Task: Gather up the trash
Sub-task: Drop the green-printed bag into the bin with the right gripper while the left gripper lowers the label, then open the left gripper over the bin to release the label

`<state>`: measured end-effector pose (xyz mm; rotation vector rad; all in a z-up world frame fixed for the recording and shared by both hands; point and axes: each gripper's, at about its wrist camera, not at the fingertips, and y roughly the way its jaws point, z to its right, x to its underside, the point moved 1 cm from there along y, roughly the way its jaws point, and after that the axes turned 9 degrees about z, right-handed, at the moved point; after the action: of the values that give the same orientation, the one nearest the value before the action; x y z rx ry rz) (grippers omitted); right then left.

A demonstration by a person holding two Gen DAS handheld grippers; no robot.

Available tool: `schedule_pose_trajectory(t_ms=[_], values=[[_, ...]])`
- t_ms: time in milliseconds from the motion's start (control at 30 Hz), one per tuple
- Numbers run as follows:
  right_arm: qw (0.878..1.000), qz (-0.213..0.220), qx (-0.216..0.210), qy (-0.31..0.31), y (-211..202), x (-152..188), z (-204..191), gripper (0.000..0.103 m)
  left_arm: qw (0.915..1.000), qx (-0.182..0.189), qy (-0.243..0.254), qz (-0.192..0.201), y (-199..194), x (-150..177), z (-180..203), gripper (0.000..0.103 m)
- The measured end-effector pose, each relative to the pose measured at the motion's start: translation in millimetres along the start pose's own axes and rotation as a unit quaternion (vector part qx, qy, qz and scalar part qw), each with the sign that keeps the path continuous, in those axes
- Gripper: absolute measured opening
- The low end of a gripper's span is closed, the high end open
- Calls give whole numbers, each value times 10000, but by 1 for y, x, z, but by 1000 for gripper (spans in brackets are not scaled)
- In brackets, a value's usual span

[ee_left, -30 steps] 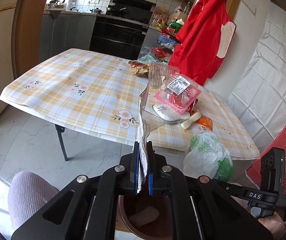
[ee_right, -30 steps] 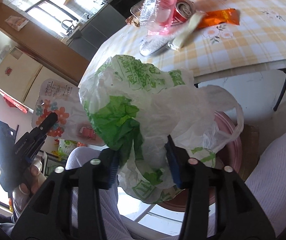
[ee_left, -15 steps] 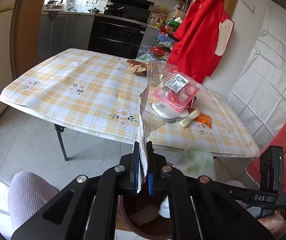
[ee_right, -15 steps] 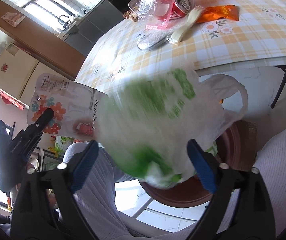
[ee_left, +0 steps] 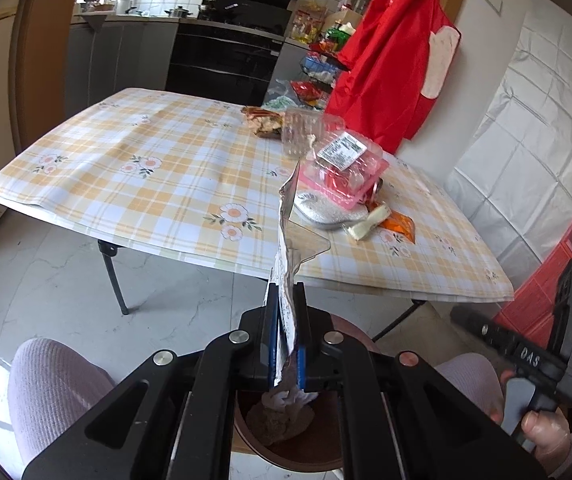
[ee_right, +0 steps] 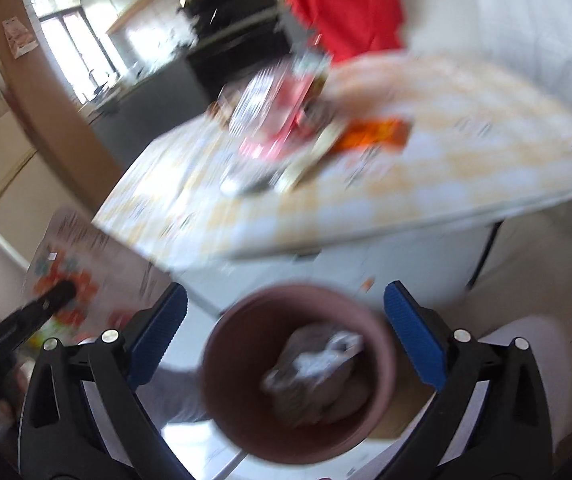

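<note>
My left gripper (ee_left: 285,292) is shut on a flat foil-backed packaging card (ee_left: 286,236), which stands on edge above its fingers. The right wrist view, blurred, shows that card's flower print (ee_right: 86,248). My right gripper (ee_right: 285,292) hangs over a brown bin (ee_right: 222,336); its jaws are opening wide and nothing is between them. A white-and-green plastic bag (ee_right: 318,364) lies crumpled inside the bin. The left wrist view shows the bin's rim (ee_left: 246,436) just below my left fingers.
A checked-cloth table (ee_left: 146,184) carries a pink clamshell tray (ee_left: 346,172), a silver pouch (ee_left: 326,210), an orange wrapper (ee_left: 398,224), a clear box (ee_left: 302,132) and a crumpled wrapper (ee_left: 264,120). The person's knees flank the bin. A red apron (ee_left: 390,60) hangs behind.
The right jaws spread apart and let go of the plastic bag, which fell into the bin. The right gripper then rose and tilted up. The left gripper kept still with its card.
</note>
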<state>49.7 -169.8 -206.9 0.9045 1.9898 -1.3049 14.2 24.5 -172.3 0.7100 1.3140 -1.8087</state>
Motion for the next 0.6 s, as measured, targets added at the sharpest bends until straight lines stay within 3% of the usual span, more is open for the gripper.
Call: schedule_pose_trajectory(t_ms=[100,367,433,467,500,567,600], values=[[9991,303,271,-105,-6,-3,4,97,9996,156,175,-174,6,5,10,7],[9992,224,315,-51,-1,3,19,97,9966,452,406,-548,24,19,31,8],[9993,202,312,-31,0,4,21,97,9957,492,451,-644,29,21,33,25],[9993,189,316,-21,0,6,21,97,9957,482,454,-655,29,22,33,47],[9993,164,321,-12,1,6,21,97,9958,475,432,-648,30,22,32,57],[9994,125,326,-15,2,8,21,97,9964,447,374,-624,29,21,29,61],[9994,115,329,-18,3,9,21,97,9968,386,336,-619,29,20,27,69]])
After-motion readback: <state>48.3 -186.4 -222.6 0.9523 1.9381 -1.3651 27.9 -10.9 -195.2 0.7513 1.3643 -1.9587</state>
